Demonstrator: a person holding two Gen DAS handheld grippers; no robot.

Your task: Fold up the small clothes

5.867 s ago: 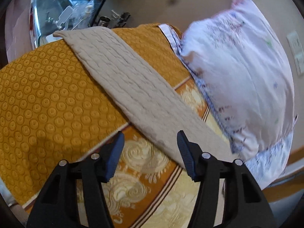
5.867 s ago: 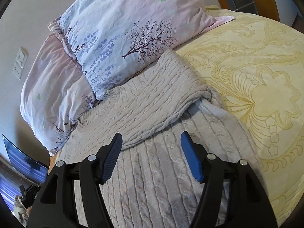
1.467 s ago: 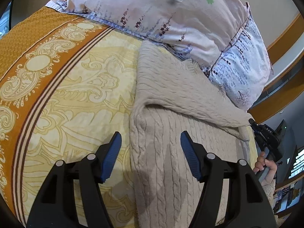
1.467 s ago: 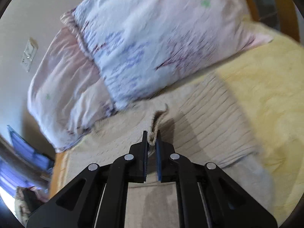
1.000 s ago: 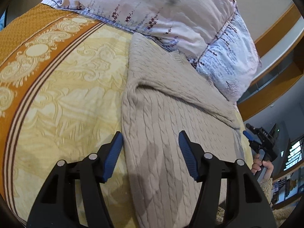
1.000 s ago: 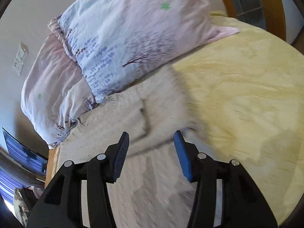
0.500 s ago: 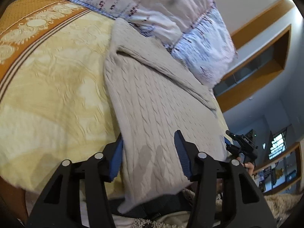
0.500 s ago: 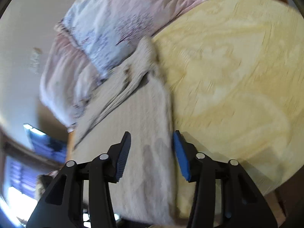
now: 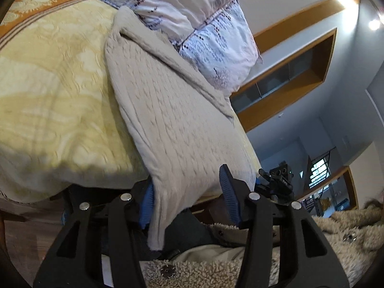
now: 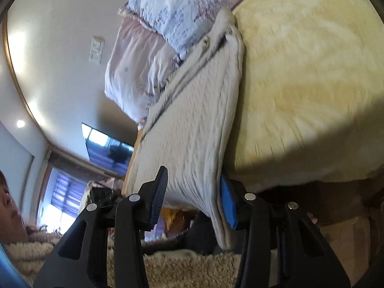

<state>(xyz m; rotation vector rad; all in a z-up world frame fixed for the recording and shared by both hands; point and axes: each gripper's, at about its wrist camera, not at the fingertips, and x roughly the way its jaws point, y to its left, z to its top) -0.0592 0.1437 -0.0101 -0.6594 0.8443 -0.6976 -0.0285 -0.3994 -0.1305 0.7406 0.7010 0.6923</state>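
A beige cable-knit sweater [image 9: 172,110] lies on the yellow bedspread with its sleeves folded in; its hem hangs over the near bed edge. My left gripper [image 9: 187,192] is open, its jaws on either side of the hem's left corner. The sweater also shows in the right wrist view [image 10: 196,129], where my right gripper [image 10: 194,194] is open around the hem's right corner. The right gripper also shows in the left wrist view [image 9: 278,175] at the far side of the hem.
Two floral pillows [image 9: 192,16] lie at the head of the bed behind the sweater. The yellow bedspread [image 10: 312,72] spreads to either side. The person's fleece jacket [image 9: 336,235] is below the grippers. A wall television [image 10: 108,144] is at the left.
The right gripper let go of the folded sleeve and opened. Both grippers then dropped to the near bed edge and now bracket the two hem corners.
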